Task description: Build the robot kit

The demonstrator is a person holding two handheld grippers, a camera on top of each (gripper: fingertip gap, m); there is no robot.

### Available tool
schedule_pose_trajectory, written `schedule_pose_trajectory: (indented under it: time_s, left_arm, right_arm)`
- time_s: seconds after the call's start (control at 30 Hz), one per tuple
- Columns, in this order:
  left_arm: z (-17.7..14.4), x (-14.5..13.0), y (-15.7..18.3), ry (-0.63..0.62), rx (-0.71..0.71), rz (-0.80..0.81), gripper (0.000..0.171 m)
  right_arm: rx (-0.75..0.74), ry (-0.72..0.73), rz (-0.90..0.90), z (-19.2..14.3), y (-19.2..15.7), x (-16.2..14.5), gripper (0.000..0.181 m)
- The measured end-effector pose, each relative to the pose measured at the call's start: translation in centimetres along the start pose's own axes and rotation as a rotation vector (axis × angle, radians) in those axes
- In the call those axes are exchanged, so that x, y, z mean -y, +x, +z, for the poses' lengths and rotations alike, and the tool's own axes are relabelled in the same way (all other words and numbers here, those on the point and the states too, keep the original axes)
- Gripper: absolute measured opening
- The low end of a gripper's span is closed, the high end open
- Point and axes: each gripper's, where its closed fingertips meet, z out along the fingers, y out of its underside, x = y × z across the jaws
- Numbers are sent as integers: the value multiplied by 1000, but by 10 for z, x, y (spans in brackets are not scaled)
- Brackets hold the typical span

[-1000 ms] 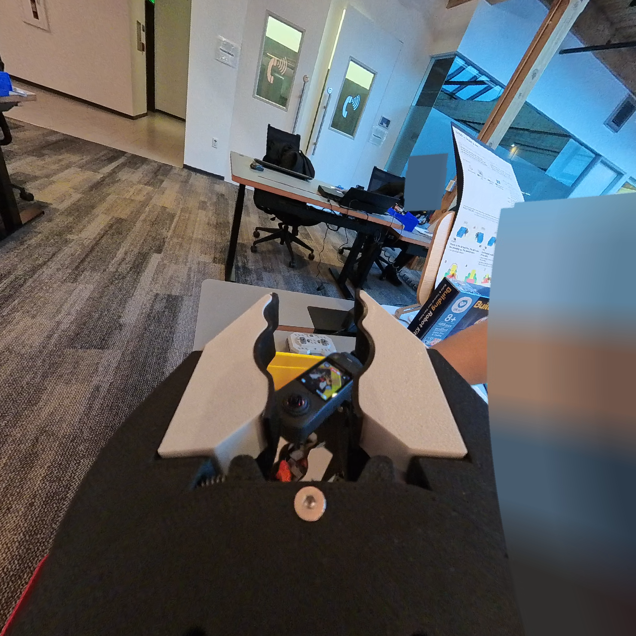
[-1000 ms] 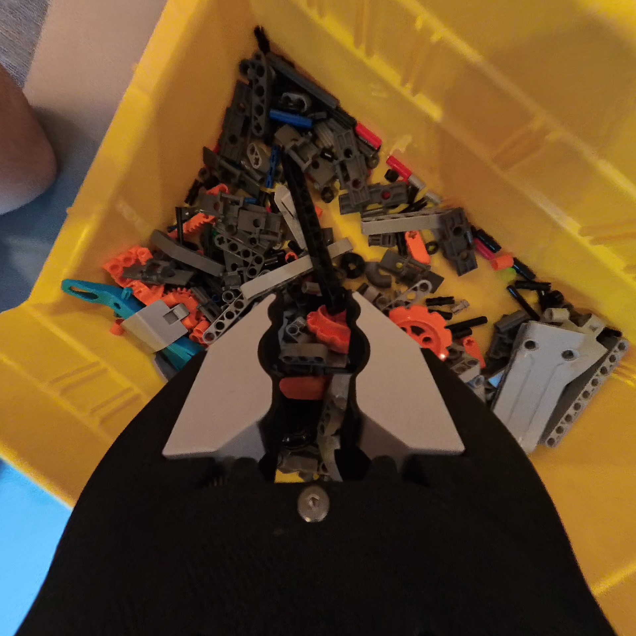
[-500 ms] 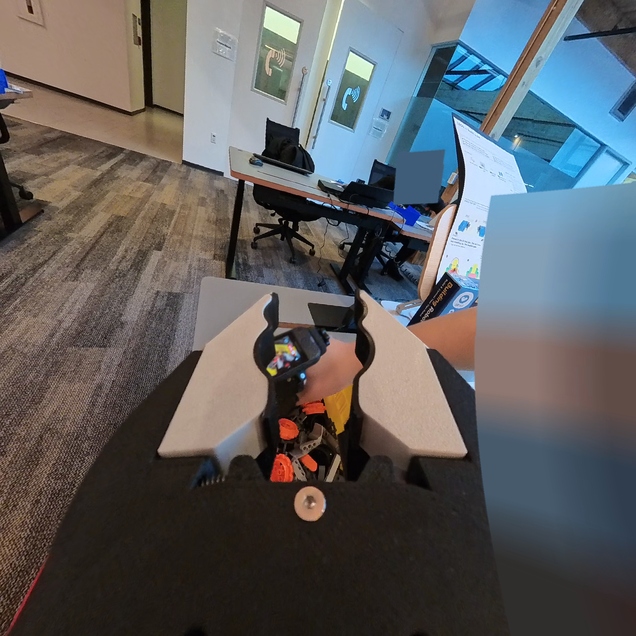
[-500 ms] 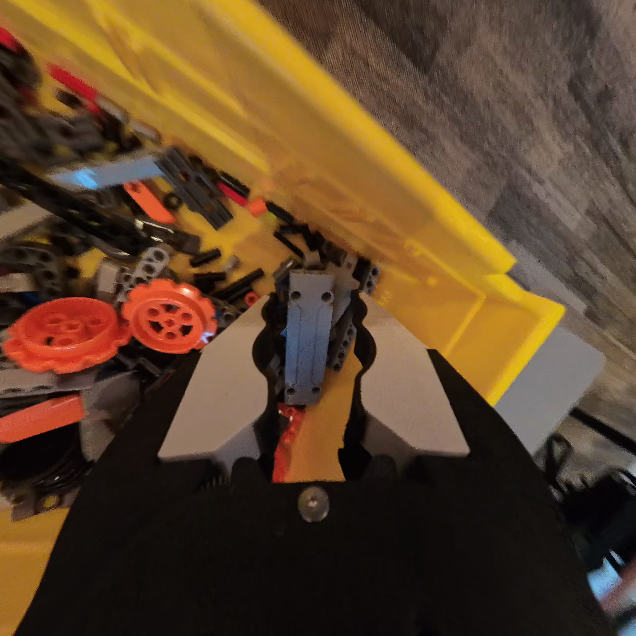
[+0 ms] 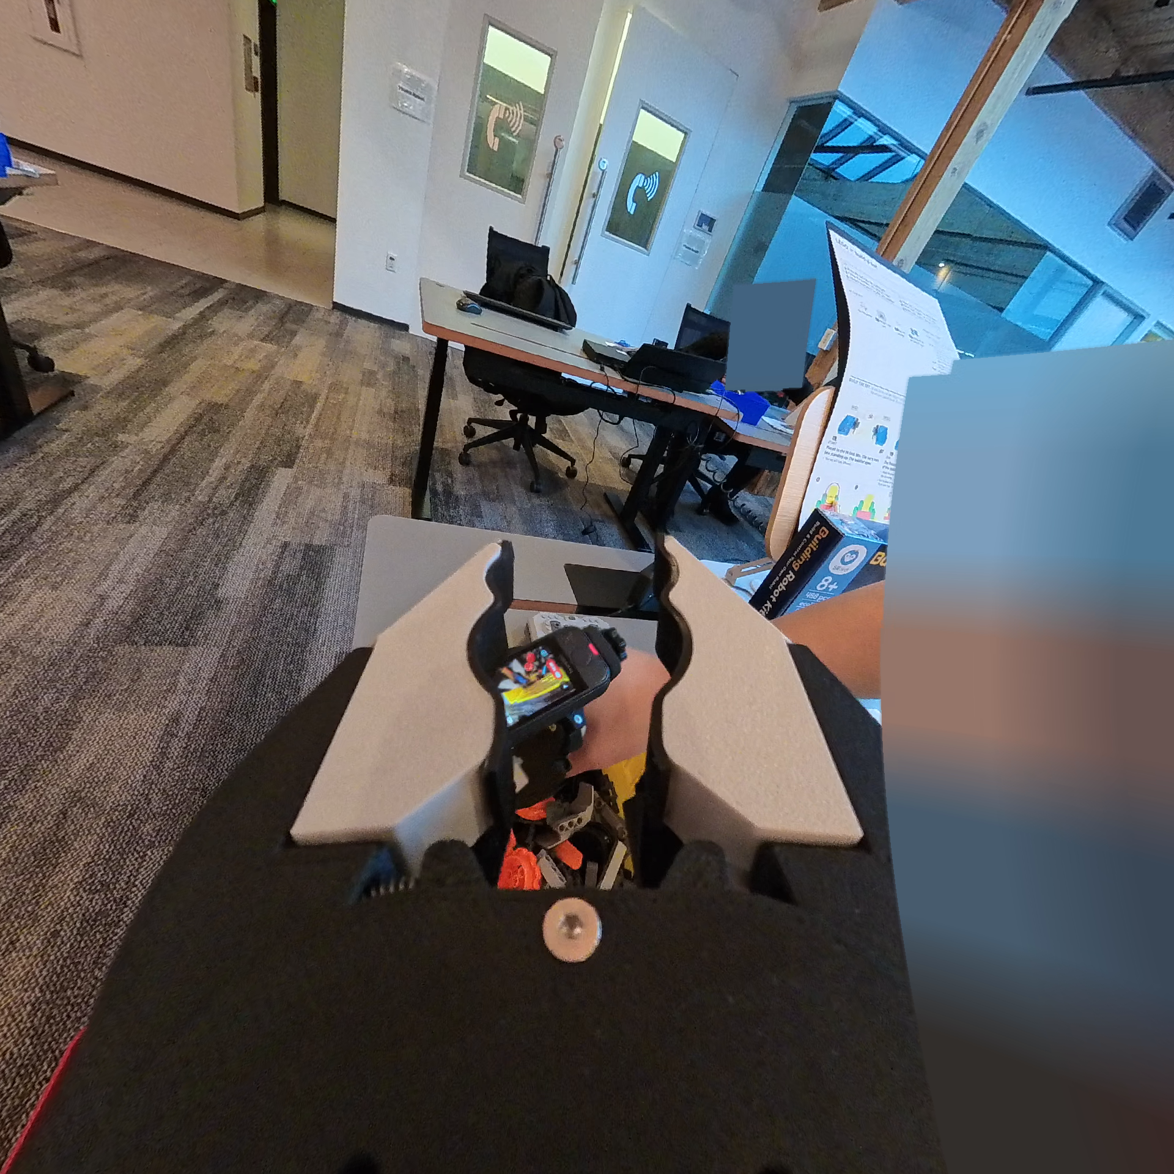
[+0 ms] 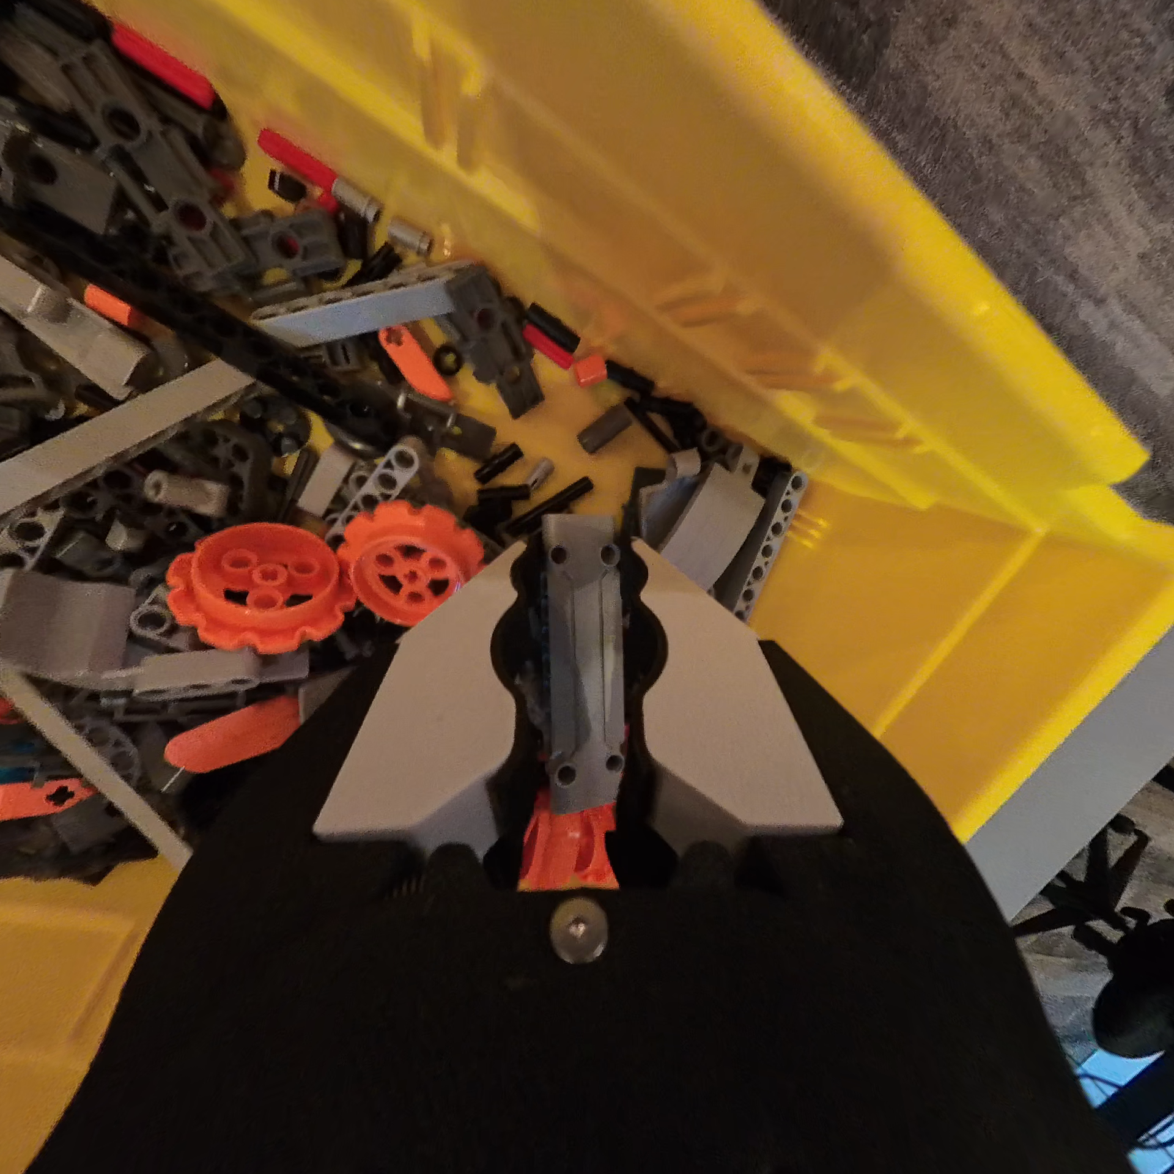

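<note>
The right gripper [image 6: 579, 559] is reaching down into a yellow bin [image 6: 794, 267], its fingers pinching a long grey panel piece [image 6: 583, 661] that is lying lengthwise in the gap between them, with round holes at both ends. An orange part [image 6: 568, 848] is showing just behind the panel, at the root of the fingers. Two orange toothed wheels [image 6: 330, 581] are lying side by side in the bin just left of the gripper, among a heap of grey beams, black pins and red axles [image 6: 254, 381]. The bin is sitting on a pale grey table [image 6: 1067, 781].

The left gripper [image 5: 581, 553] is hovering above the bin with its fingers spread and holding nothing. Between them a hand [image 5: 619, 718] is gripping the other tool, whose small camera screen [image 5: 537, 683] is glowing. Beyond the bin, a dark blue box [image 5: 826, 572] bearing printed lettering and a printed instruction sheet [image 5: 883, 394] are standing to the right, and a long desk [image 5: 527, 346] with an office chair [image 5: 521, 394] is standing farther off on grey carpet [image 5: 159, 508].
</note>
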Motion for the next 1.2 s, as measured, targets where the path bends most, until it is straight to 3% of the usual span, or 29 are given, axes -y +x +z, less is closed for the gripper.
schedule_pose_trajectory:
  time_s: [0.27,0.37,0.47,0.67,0.73,0.83,0.97,1.03,1.2]
  left_arm:
    - [0,-1,-1,-1,-5,-6,42]
    - [0,0,1,-1,-7,-2,42]
    - [1,-1,1,-5,-7,-2,42]
    - [1,-1,2,-6,-5,3,42]
    - [2,-2,2,-11,-4,5,42]
    - [2,-3,1,-14,-5,0,42]
    - [2,-3,0,-13,-7,-5,43]
    - [2,-3,1,-12,-8,-5,43]
    - [1,-2,1,-10,-8,-4,43]
  right_arm:
    - [125,-182,118,-17,-22,-33,25]
    - [131,-164,104,-20,-25,-33,27]
    - [54,-138,86,-22,-12,-27,42]
    - [-2,14,38,-20,7,7,25]
    - [70,6,54,-10,-6,7,22]
    - [177,9,54,-9,-31,5,0]
    - [339,27,162,-20,-64,4,0]
    - [350,20,158,-22,-72,-2,0]
    - [208,72,129,-26,-33,-3,2]
